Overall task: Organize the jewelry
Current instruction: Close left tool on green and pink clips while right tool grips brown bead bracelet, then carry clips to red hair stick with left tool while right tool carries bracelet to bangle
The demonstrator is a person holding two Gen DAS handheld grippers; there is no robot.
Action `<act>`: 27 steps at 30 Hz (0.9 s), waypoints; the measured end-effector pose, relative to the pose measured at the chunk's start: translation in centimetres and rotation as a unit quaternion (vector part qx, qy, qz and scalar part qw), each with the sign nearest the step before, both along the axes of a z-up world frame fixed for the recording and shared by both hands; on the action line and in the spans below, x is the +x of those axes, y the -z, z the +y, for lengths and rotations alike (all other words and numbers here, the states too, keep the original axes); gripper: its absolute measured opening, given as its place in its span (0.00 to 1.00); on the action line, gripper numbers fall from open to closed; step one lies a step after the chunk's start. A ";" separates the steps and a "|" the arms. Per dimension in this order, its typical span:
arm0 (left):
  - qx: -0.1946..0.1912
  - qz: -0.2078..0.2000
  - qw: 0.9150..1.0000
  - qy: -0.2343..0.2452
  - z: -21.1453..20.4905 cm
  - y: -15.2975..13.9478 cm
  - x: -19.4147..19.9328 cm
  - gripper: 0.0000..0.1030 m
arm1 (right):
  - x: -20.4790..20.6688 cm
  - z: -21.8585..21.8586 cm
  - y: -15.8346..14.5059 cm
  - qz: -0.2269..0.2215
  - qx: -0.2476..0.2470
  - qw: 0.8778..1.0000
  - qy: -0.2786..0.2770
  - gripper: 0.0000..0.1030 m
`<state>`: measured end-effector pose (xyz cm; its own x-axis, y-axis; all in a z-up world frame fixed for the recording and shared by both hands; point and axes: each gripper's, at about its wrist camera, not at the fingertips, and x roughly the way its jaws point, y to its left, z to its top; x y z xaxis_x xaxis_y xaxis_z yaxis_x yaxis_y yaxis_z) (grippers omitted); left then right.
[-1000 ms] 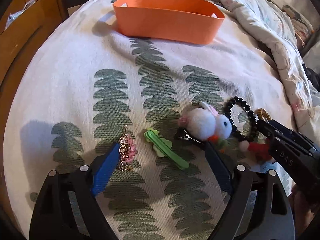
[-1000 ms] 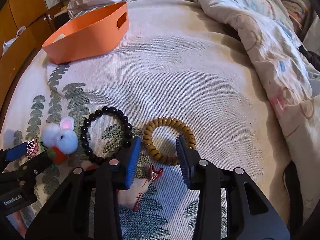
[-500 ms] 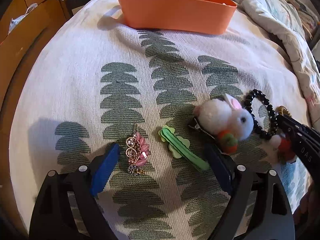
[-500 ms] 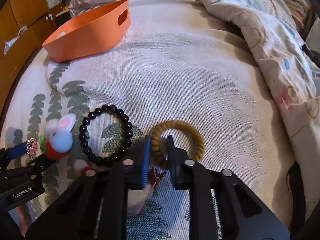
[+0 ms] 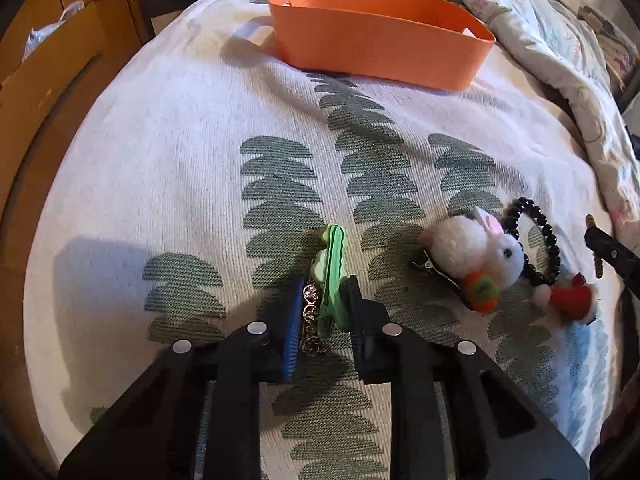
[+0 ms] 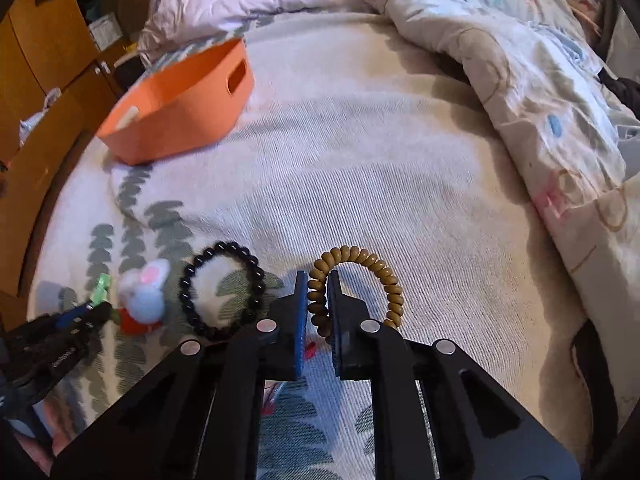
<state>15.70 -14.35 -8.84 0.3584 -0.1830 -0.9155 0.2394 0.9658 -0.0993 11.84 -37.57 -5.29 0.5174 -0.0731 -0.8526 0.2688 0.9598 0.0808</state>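
- Left gripper (image 5: 322,306): its jaws have just been closing and now clamp two pieces together, the green clip (image 5: 331,276) and the gold brooch (image 5: 311,314), which lay side by side between wide-open fingers a moment ago. The clip stands on edge, its tip poking out past the pads; the brooch chain hangs out below the pinch.
- Judgement: a double pick. Both pieces could go to the bin (image 5: 380,36) in one trip, but the brooch looks only part-caught and may slip out.
- Bunny clip (image 5: 476,256) lies loose just right of the left gripper, with the black bracelet (image 6: 222,290) touching its far side and a red pom clip (image 5: 568,300) close by. None is held.
- Right gripper (image 6: 318,304): the fingers have pressed together on one side of the tan coil bracelet (image 6: 360,280). Compared with half a second ago the ring stands up off the bedspread (image 6: 380,160) rather than lying flat, so the lift has begun.
- Judgement: three pieces are in hand and three remain to collect; the bin shows nothing inside from these angles.
- Surface: a soft woven bedspread, white with green leaf print, on which the bin rests well beyond the jewelry.
- Room: wooden cabinets (image 5: 60,64) at left, a rumpled quilt (image 6: 520,60) along the right.
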 end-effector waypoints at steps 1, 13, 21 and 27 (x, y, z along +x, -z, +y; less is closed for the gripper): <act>-0.001 0.000 1.000 0.001 0.0 -0.1 0.1 0.21 | -0.2 0.1 -0.5 -0.007 0.000 1.000 -0.001 0.11; -0.031 -0.009 0.999 -0.002 1.4 -2.3 -0.7 0.21 | -1.8 0.9 -3.8 -0.040 -0.002 0.999 -0.001 0.11; -0.034 -0.020 0.999 -0.006 2.8 -3.8 -1.8 0.21 | -3.8 1.9 -5.1 -0.049 -0.003 0.999 -0.005 0.11; -0.022 -0.038 0.999 -0.011 4.1 -5.2 -3.4 0.21 | -7.0 2.9 -6.9 -0.064 0.012 0.998 -0.004 0.11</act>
